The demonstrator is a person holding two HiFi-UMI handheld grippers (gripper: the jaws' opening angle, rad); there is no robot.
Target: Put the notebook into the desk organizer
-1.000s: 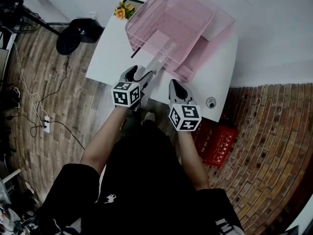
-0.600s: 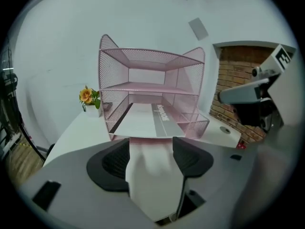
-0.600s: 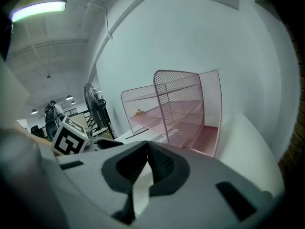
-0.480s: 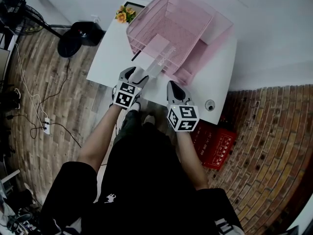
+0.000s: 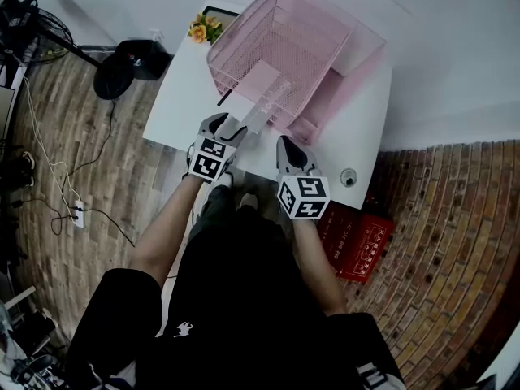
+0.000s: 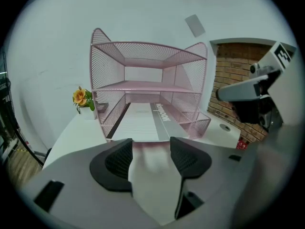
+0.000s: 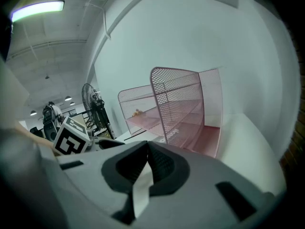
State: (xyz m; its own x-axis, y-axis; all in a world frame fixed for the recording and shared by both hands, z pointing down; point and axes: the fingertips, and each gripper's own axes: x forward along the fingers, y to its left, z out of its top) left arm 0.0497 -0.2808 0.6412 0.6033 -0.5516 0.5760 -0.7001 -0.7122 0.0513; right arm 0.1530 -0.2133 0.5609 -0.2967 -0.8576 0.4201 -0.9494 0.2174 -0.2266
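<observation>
A pink mesh desk organizer (image 5: 313, 43) with several tiers stands on the white table (image 5: 183, 96). The notebook (image 5: 262, 100), white with a grey band, lies flat in its lowest tier, and the near end sticks out toward me. In the left gripper view the notebook (image 6: 141, 123) lies just beyond my left gripper (image 6: 151, 148). Its jaws have just been closing, stand apart side by side, and grip nothing. My right gripper (image 7: 147, 144) is shut and empty, to the right of the left gripper (image 5: 231, 126) at the table's front edge.
A small pot of orange flowers (image 5: 200, 23) sits at the table's far left corner. A round cable hole (image 5: 349, 175) is near the front right corner. On the floor are a red crate (image 5: 363, 238), a black fan base (image 5: 122, 63) and cables. A white wall backs the table.
My left gripper has rolled about its own axis, so its marker cube faces differently, and it has drawn back a little from the notebook's end. The notebook and right gripper have stayed put.
</observation>
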